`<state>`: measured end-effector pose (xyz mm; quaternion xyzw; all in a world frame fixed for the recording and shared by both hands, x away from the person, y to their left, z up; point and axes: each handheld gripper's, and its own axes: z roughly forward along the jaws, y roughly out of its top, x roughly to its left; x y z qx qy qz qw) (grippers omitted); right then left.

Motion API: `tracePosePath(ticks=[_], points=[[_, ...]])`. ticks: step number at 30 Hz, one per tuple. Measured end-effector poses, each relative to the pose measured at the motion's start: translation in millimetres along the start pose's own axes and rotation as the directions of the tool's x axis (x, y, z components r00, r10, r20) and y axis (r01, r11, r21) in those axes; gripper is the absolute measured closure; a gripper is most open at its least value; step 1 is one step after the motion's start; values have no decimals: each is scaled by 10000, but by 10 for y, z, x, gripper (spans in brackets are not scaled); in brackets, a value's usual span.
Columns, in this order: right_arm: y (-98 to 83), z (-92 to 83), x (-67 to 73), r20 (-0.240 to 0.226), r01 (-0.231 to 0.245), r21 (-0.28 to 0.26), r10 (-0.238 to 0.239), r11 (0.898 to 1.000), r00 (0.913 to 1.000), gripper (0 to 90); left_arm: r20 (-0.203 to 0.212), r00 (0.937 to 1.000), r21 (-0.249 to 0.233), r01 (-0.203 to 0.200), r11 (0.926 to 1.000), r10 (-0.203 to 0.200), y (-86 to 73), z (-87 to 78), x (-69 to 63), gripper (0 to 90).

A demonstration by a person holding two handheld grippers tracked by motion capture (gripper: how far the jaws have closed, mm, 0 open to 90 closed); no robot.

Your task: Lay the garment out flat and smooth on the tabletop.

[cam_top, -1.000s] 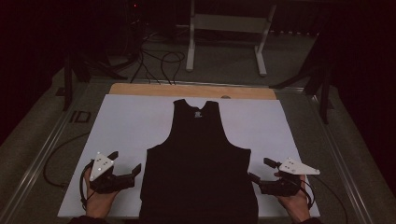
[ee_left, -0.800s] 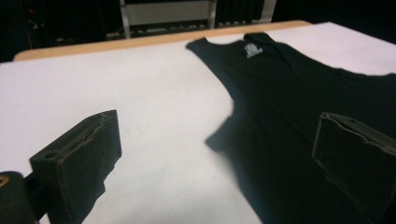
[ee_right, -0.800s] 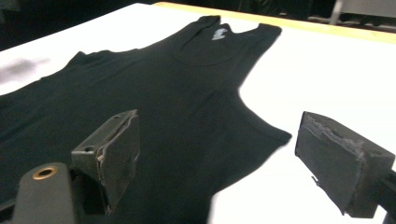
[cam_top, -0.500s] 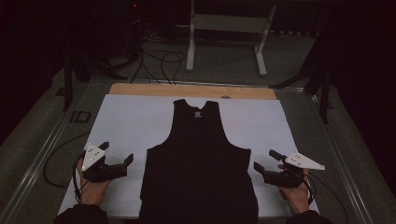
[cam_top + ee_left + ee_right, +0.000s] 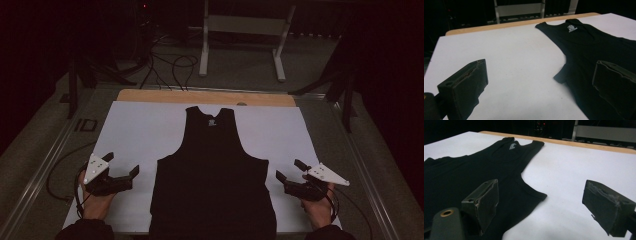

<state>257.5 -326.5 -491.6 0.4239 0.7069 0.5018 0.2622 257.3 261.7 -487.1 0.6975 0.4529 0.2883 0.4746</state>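
At the far left of the high view, a dark cable [image 5: 57,175] loops over the floor beside the bench [image 5: 150,95], and a small dark square plate [image 5: 86,125] lies near the bench's left edge. The left tool [image 5: 121,165] sits over the bare white sheet [image 5: 135,130] at the near left, held in a hand [image 5: 97,202], its jaws spread wide and holding nothing; in the left gripper view the white sheet shows between them, with the vest's left armhole corner just beside the inner jaw.

In the middle lies the black vest [image 5: 212,175], flat on the white sheet, neck toward the far side and hem at the near edge. Nothing lies on it or between it and either tool. Inside its neck is a small white label [image 5: 212,121]; the print on it is too small to read in any view.

Beyond the bench, a strip of bare wood shows along its far edge, and behind that a white metal frame [image 5: 240,25] stands on the floor with black cables [image 5: 170,62] coiled to its left.

At the near right, the right tool [image 5: 290,170] hovers just beside the vest's right side, held in the other hand [image 5: 317,212], jaws likewise spread and holding nothing. In the right gripper view the inner jaw stands over the black cloth and the outer over white sheet.
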Motion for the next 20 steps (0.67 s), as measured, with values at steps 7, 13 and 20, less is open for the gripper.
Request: tracePosePath(ticks=[7,13,20], points=[[-10,-16,93,219,578,-60,-577,9983,9981,133,-55,9999,-186,-88,9998,87,-18,-58,-23,3],[-20,-35,52,377,362,-87,-359,9993,9986,133,-53,10000,-170,-80,9998,79,-32,-81,-34,5],[-21,-15,42,410,364,-22,-362,9993,9985,131,-158,9998,-68,-107,9999,106,-40,-64,-33,5]])
